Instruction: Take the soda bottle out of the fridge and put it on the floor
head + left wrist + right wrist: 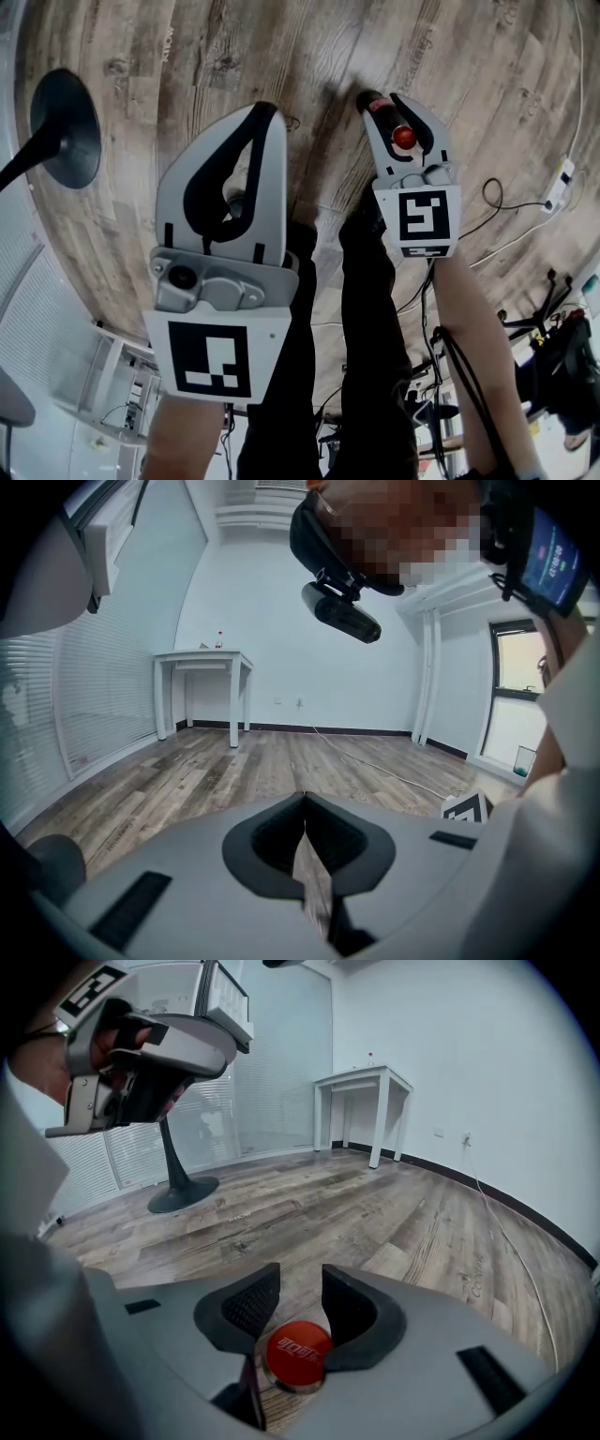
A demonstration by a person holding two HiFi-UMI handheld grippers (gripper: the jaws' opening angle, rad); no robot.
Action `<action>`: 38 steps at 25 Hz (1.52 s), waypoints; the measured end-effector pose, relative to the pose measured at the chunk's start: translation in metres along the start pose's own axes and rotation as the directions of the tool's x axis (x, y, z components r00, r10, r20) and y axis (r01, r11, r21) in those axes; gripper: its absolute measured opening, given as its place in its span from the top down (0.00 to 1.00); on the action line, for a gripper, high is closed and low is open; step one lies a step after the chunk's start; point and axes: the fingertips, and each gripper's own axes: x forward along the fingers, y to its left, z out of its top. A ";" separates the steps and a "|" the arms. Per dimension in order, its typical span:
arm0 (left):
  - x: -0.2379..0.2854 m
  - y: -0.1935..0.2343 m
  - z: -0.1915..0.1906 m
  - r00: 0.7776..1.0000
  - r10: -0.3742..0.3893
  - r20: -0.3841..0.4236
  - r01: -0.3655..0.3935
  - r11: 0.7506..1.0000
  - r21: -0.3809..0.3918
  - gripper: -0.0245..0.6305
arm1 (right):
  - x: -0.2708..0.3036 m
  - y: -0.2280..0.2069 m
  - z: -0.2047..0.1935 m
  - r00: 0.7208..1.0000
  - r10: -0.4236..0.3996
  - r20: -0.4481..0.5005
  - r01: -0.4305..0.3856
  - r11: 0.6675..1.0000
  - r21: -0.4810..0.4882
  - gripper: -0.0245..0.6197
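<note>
- The wood floor [234, 47] lies open ahead of both grippers. A stand base [66, 127] sits off to my left and a cable [506, 202] to my right.
- My right gripper [382, 103] points steeply down, its jaws apart around the bottle [404, 138] cap.
- The bottle seems to stand on the floor, but its body is mostly hidden under the jaws.
- My left gripper [267, 111] is held higher, its jaws closed together on nothing.

This looks like a bare office or test room. It has a wooden floor [234, 56], plain white walls [281, 602], window blinds [84, 714] and a small white surface on thin legs [202, 658]. In the head view, a power strip [562, 176] and loose cables [520, 203] lie at 3 o'clock
</note>
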 end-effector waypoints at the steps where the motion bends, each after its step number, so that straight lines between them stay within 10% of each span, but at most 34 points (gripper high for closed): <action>1: 0.000 -0.001 0.001 1.000 0.000 0.001 0.000 1.000 0.001 0.94 | -0.001 -0.001 0.002 1.000 -0.003 0.006 0.003 1.000 0.000 0.72; 21: -0.018 0.005 0.088 0.992 0.056 0.115 -0.059 0.998 0.017 0.94 | -0.071 -0.032 0.147 0.939 -0.112 0.325 0.101 0.994 0.051 0.81; 38: -0.097 0.020 0.346 0.927 0.144 0.346 -0.161 0.987 0.021 0.94 | -0.246 -0.048 0.433 0.784 -0.075 0.616 0.077 0.997 0.023 0.94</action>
